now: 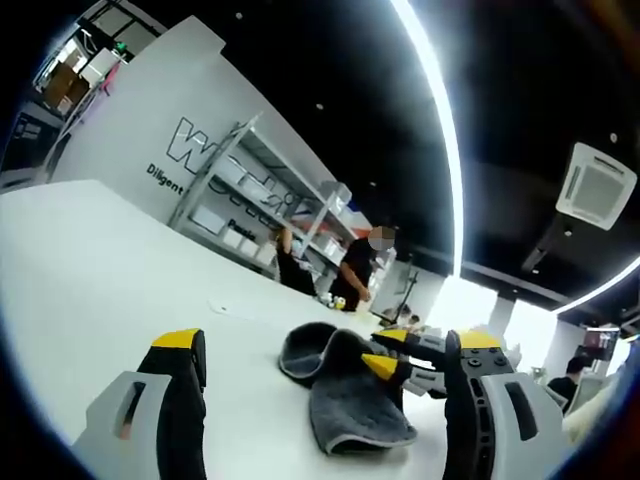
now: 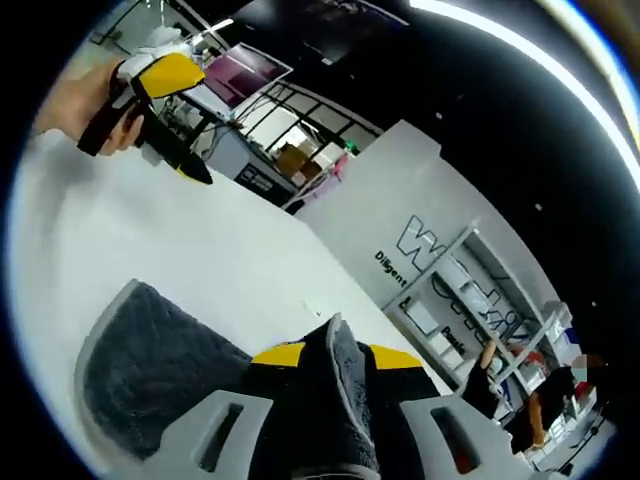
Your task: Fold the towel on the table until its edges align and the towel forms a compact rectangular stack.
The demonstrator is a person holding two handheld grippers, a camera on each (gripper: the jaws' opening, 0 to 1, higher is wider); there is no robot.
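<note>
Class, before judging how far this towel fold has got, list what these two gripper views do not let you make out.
- Towel in the right gripper view: its near end is covered by the right gripper, whose jaws are shut on a fold.
- Towel in the left gripper view: the right gripper covers one edge, so edge alignment is unclear.
- Wall lettering: cut off by shelving.
- People in the background: too small to tell their activity.

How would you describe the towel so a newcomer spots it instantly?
On the wide white table, near the edge facing the shelving, lies the towel: a dark grey, rumpled terry cloth. The right hand-held gripper pinches one edge; it is the only soft, dark thing on the white surface.
</note>
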